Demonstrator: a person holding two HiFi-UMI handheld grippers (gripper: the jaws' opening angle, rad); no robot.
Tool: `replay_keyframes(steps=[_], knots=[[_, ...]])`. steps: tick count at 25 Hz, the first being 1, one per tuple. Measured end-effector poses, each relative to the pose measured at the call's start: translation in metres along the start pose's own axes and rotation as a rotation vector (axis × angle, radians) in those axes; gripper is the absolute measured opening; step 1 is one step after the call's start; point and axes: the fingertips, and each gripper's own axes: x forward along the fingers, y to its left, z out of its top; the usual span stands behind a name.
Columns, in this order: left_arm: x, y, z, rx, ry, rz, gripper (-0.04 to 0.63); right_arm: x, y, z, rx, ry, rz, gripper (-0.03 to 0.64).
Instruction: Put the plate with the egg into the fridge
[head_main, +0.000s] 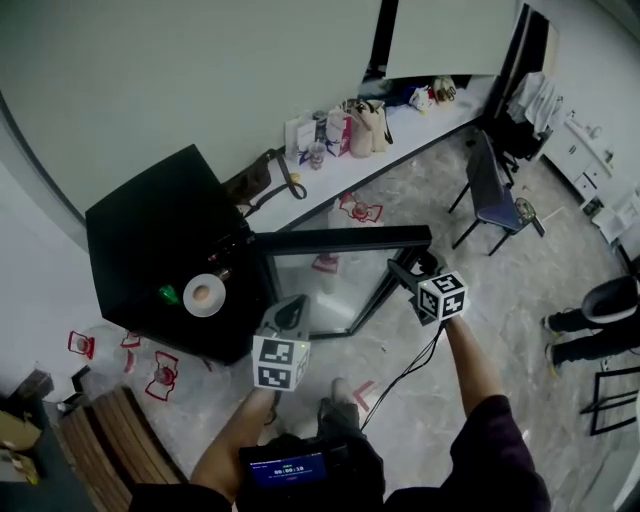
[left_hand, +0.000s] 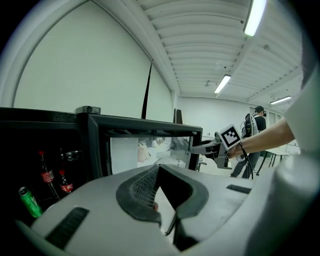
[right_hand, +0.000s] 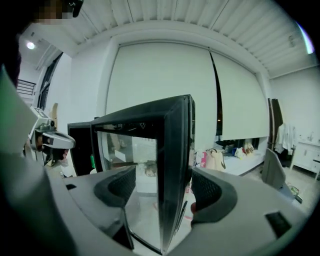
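Note:
The black fridge stands with its glass door swung wide. A white plate with the egg rests at the fridge's open front, beside a green can. My right gripper is at the door's free edge. In the right gripper view its jaws straddle that dark door edge, with a gap on the left side. My left gripper hangs in front of the fridge, shut and empty. Cola bottles show inside.
A long white counter with several bags runs along the far wall. A dark chair stands beyond the door. A person's legs are at the right. Red-and-white bags and a wooden bench lie at the lower left.

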Motion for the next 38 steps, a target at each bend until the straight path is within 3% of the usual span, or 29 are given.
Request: replay_keyframes(steps=[6, 11, 17, 24, 26, 31, 38], knots=[[-0.044, 0.001, -0.010, 0.015, -0.011, -0.048, 0.008, -0.041, 0.025, -0.012, 0.054, -0.025, -0.132, 0.333], [-0.069, -0.012, -0.019, 0.019, -0.007, -0.088, 0.008, -0.076, 0.059, -0.024, 0.041, -0.008, -0.139, 0.333], [-0.092, -0.037, -0.023, 0.004, -0.017, -0.094, 0.008, -0.132, 0.129, -0.041, -0.076, 0.039, 0.006, 0.333], [-0.122, -0.085, -0.038, 0.001, -0.021, -0.059, 0.008, -0.180, 0.205, -0.049, -0.170, -0.016, 0.210, 0.328], [-0.134, -0.097, -0.044, -0.008, -0.016, -0.039, 0.009, -0.188, 0.222, -0.048, -0.166, -0.028, 0.259, 0.296], [-0.166, -0.111, -0.063, -0.027, -0.010, 0.024, 0.009, -0.194, 0.256, -0.045, -0.186, -0.060, 0.329, 0.121], [-0.212, -0.105, -0.086, -0.029, -0.018, 0.128, 0.008, -0.190, 0.319, -0.051, -0.209, -0.100, 0.478, 0.041]])
